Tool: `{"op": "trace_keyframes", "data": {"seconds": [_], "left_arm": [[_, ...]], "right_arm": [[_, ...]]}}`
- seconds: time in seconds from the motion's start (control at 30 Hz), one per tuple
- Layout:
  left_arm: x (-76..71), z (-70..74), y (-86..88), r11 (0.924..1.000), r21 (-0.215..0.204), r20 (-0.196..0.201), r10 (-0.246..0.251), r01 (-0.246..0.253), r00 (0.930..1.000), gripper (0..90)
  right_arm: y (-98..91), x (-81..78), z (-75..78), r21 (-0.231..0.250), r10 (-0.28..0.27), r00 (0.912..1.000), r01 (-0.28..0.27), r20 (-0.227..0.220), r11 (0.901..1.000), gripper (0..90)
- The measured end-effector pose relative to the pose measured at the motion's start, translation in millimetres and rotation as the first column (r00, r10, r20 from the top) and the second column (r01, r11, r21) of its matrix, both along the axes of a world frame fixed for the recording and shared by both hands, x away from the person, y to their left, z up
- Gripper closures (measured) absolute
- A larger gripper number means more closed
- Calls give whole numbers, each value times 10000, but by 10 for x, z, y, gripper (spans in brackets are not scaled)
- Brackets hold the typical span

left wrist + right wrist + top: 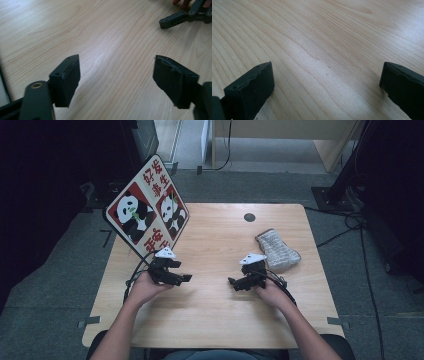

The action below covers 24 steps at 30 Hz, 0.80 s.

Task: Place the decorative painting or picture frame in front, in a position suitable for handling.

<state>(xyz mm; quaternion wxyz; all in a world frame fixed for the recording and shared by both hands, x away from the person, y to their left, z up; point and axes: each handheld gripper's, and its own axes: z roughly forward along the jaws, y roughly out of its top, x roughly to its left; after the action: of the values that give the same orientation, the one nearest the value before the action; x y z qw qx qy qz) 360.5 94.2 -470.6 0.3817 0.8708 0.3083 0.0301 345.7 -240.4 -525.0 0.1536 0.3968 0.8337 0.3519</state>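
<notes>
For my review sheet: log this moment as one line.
left gripper: open, empty | right gripper: open, empty | grey sock: on table, beside right gripper, untouched | panda bag: table's far left corner

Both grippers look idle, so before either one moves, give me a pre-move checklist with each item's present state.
1. Left gripper jaws apart, nothing between them: ok.
2. Right gripper jaws apart, nothing between them: ok.
3. Grey sock lies flat on the table, just beyond the right gripper: ok.
4. Panda bag at the far left corner, overhanging the table edge: not ok.
5. Bare wood between the two grippers: ok.
6. Whether the bag is steady: cannot tell.
</notes>
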Motion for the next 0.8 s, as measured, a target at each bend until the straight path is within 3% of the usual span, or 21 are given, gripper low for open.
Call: {"op": "trace_keyframes", "data": {"seconds": [0.27,0.8], "left_arm": [[-18,53,167,9995,-187,117,260,-258,9996,292],[-90,147,441,9969,-95,298,789,-787,9964,330]], "right_arm": [[0,0,0,-1,-1,10000,1,2,10000,0],[0,1,-1,-1,-6,10000,6,10,10000,0]]}}
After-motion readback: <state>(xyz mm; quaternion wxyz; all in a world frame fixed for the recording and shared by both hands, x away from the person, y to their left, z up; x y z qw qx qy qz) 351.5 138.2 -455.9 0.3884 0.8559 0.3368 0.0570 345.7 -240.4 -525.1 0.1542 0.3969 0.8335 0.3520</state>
